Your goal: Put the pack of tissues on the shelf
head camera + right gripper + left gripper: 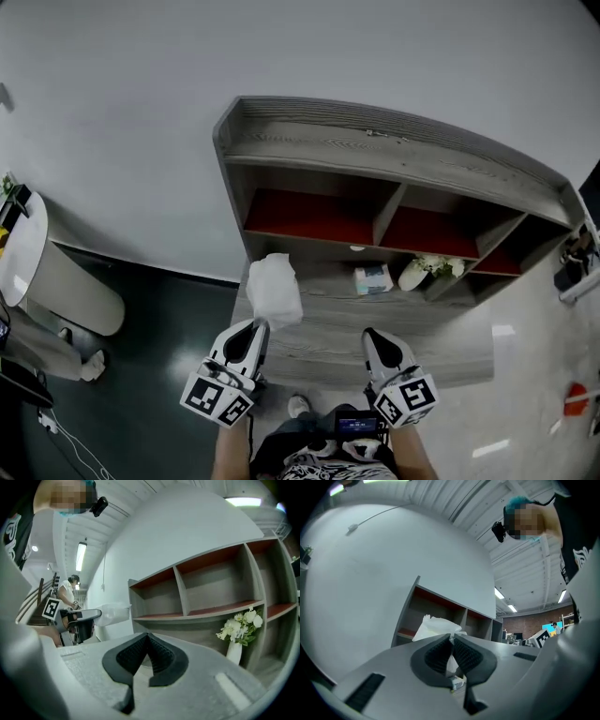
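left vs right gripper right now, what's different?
The left gripper is shut on the pack of tissues; the right gripper has its jaws together on nothing. The left gripper sits at the left end of the shelf; the right gripper sits nearer its middle, with the vase of flowers ahead. Shared: both point toward the shelf.

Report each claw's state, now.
Left claw: shut on the pack of tissues.
Right claw: shut, nothing in it.
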### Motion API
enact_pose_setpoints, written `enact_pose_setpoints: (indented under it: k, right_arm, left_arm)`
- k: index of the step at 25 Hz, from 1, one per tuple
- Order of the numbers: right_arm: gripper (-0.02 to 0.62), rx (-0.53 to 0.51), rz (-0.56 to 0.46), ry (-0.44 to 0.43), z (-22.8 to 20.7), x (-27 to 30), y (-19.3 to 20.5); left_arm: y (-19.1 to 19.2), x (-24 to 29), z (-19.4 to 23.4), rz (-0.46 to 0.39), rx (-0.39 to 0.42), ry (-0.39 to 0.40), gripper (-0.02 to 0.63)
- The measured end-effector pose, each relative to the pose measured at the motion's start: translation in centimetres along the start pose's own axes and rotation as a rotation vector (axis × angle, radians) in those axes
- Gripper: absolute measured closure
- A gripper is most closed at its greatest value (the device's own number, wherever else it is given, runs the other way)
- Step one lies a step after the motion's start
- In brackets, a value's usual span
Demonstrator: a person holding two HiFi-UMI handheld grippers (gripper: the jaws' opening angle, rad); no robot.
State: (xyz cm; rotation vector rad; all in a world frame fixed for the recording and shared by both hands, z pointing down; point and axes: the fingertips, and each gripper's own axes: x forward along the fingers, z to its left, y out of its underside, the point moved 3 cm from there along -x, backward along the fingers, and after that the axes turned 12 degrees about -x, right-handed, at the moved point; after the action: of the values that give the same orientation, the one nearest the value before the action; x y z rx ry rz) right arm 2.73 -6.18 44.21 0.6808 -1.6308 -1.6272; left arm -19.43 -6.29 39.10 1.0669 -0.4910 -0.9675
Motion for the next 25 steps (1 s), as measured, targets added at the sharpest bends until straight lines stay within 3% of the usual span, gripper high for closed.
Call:
enact_pose_setpoints:
  k: [7, 13, 25]
  right_arm:
    - [0.591, 0.017, 0.012, 0.035, -0.6, 2.2, 0.7]
    - [0.591, 0.072, -0.072, 0.026, -1.0, 4.0, -0.7]
    - [0.591, 0.068, -0.049, 0.083, -3.8, 4.5, 0.2]
  left_arm:
    - [-0.2, 2.4, 1.3, 0.020, -0.015, 0.047, 0.597]
    - [-0.1, 3.4, 1.5, 0.040, -0.004, 0.092, 0.597]
    - [0.5, 6.8, 1.9, 0.092, 0.007, 0.147, 0.597]
